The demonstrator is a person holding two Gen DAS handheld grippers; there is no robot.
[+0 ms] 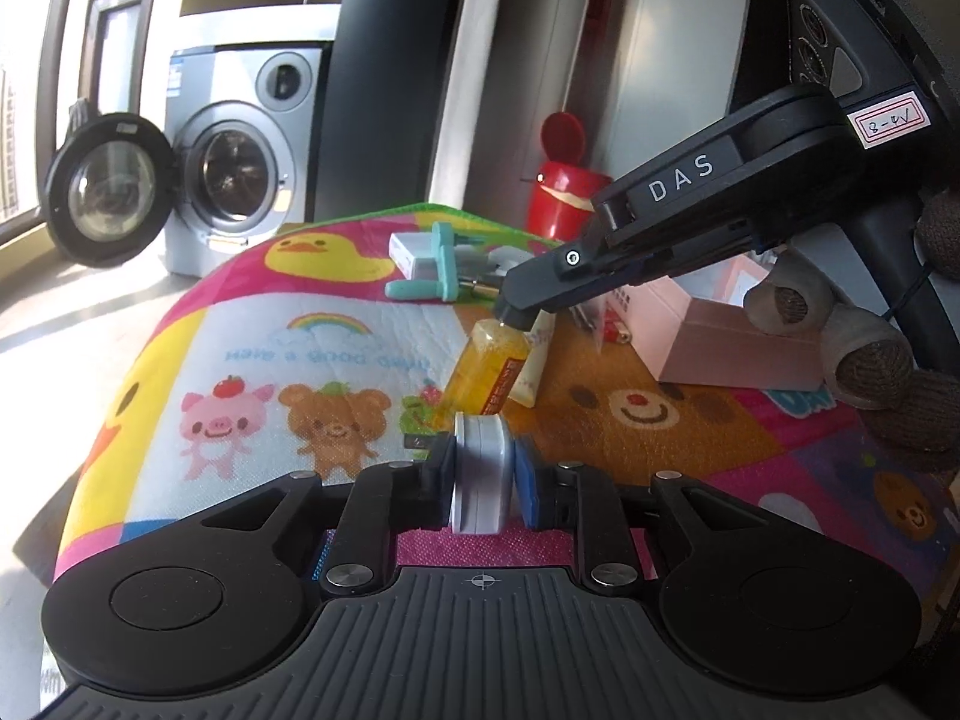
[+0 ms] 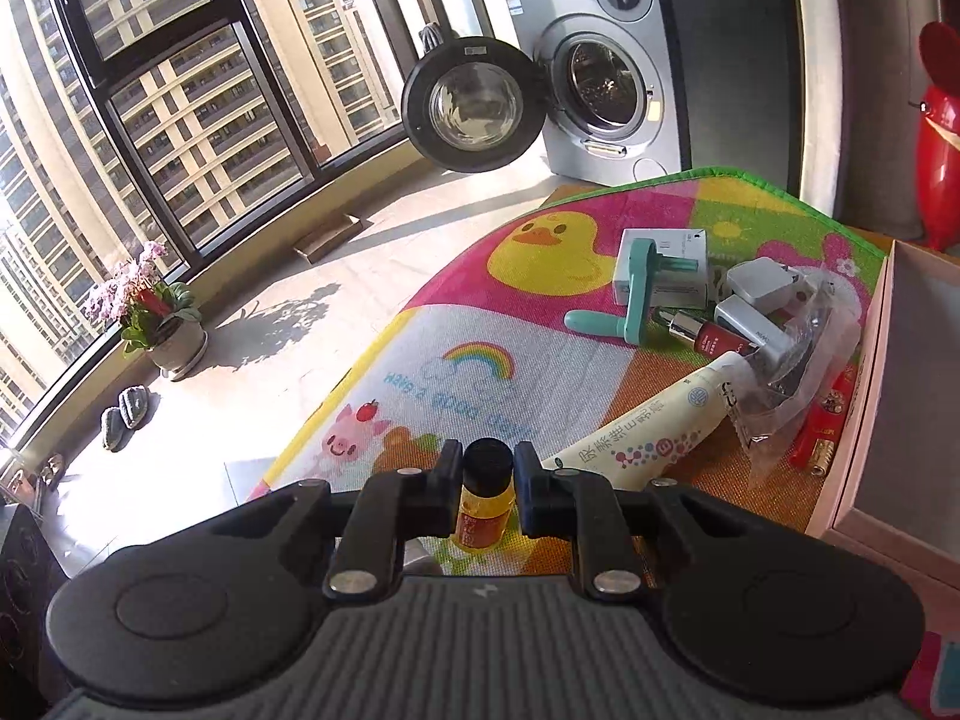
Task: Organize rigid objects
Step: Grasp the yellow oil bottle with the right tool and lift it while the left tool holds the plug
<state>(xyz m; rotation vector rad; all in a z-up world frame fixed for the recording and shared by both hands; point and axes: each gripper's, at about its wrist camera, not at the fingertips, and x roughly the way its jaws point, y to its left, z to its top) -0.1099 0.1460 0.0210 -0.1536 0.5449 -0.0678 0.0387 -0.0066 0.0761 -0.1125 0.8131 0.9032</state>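
Your left tool (image 1: 483, 468) grasps a white case (image 1: 482, 471), right tool (image 2: 487, 495) the yellow bottle (image 2: 486, 516); cartoon-mat surface (image 2: 480, 324), washing machine (image 2: 606, 60) upper centre

A high-rise flat, seemingly its laundry balcony: a front-loading washing machine (image 2: 606, 69) stands with its door (image 2: 474, 105) open beside floor-to-ceiling windows (image 2: 150, 96) facing apartment towers. A potted orchid (image 2: 150, 312) and a pair of slippers (image 2: 123, 417) sit on the sunlit floor, near a children's cartoon mat (image 2: 540, 276) strewn with toiletries.
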